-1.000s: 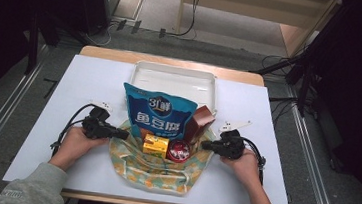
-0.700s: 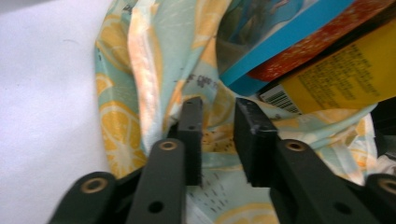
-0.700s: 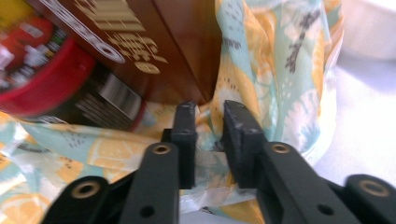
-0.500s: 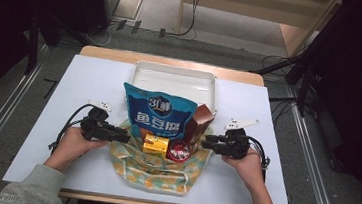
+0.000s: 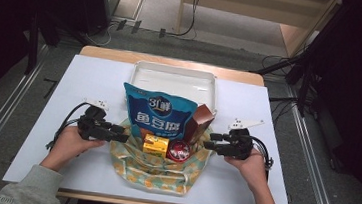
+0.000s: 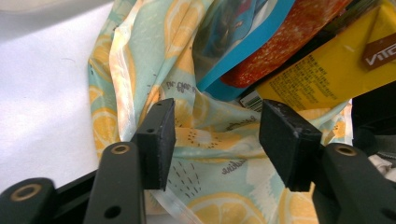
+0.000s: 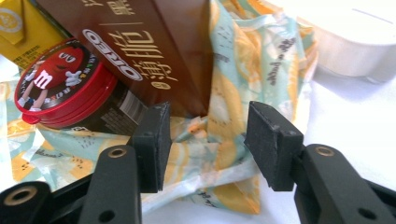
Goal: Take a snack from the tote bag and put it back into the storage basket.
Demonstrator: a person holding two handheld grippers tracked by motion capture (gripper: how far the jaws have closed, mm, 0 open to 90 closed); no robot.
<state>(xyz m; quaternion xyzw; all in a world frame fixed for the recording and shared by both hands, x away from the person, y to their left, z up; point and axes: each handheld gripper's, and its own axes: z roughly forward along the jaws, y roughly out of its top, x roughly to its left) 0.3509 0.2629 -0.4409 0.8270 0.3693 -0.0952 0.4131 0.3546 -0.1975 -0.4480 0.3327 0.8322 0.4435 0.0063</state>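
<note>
I see lemon-print cloth (image 5: 150, 167): pale mint ground, yellow-orange lemon slices, white patches, small dark script. On cloth, blue snack bag (image 5: 160, 115) with white characters, orange-red panel on its back. Right of bag, brown box (image 5: 200, 124) with white lettering. Below bag, yellow carton (image 5: 156, 145) with dark fine print, brown logo patch. Right of carton, red round tin (image 5: 179, 151), red cartoon figure on lid. Behind bag, white tray (image 5: 175, 79). My gripper jaws black.

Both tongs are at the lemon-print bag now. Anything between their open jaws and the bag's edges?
Nothing visible. The left tongs and right tongs are open with only lemon-print bag fabric in their gaps. The brown Oreo box and red M&M's tin sit just beyond the right jaws.
</note>
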